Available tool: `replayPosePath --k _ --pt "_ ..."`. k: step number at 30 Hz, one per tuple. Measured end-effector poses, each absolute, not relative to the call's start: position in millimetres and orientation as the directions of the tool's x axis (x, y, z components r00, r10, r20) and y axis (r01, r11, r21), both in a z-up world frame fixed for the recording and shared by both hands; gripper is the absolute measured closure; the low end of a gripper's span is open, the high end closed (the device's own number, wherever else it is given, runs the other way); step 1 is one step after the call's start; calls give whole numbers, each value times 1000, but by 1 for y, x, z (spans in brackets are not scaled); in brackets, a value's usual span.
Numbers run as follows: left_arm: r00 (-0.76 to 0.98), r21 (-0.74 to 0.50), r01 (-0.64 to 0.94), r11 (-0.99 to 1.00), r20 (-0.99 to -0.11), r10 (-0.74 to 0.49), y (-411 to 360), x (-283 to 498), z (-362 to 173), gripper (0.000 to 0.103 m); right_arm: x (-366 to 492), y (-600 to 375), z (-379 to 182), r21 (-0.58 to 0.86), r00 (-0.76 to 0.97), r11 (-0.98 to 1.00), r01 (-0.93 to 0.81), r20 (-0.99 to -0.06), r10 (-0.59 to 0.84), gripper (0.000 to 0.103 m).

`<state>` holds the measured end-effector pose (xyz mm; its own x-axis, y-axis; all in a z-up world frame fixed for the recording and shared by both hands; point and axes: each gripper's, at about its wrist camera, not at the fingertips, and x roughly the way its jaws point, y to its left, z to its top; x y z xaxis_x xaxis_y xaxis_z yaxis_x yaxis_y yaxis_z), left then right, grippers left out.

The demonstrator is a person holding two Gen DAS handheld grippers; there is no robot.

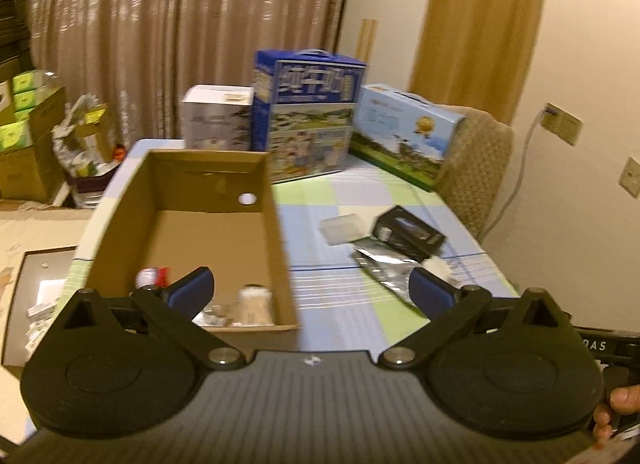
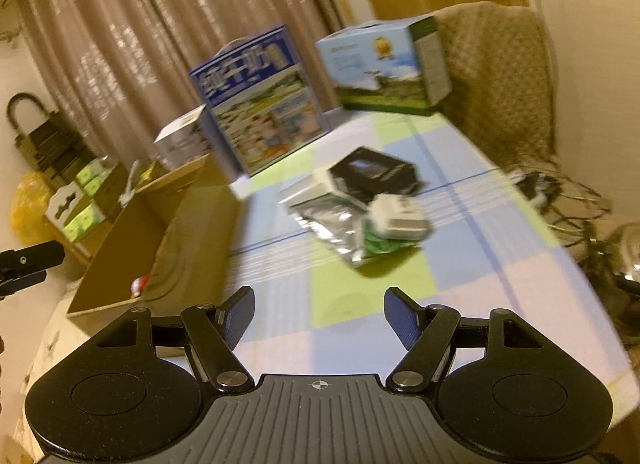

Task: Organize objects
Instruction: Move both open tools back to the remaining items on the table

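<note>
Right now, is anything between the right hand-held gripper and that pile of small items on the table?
Nothing visible. The right hand-held gripper is open, with only bare checked tablecloth between it and the foil pouch and black box.

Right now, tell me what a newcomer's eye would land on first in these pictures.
First, the open cardboard box on the left of the checked tablecloth, with a few small items in its near end. Next, the loose pile to its right: a black box and a silver foil pouch. Behind stands the tall blue carton, while the left gripper and right gripper hover open and empty.
</note>
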<state>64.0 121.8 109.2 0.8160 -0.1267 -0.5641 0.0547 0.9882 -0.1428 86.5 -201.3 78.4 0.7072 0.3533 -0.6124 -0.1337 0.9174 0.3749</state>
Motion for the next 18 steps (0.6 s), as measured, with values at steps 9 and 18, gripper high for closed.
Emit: replayPosePath --k 9,18 --pt "788 -151 142 978 -581 -204 60 80 97 1 84 -247 80 368 734 927 -70 -611 298 34" --pt "741 -169 139 976 -635 -216 30 118 59 1 115 -271 61 356 724 933 -56 -629 283 34"
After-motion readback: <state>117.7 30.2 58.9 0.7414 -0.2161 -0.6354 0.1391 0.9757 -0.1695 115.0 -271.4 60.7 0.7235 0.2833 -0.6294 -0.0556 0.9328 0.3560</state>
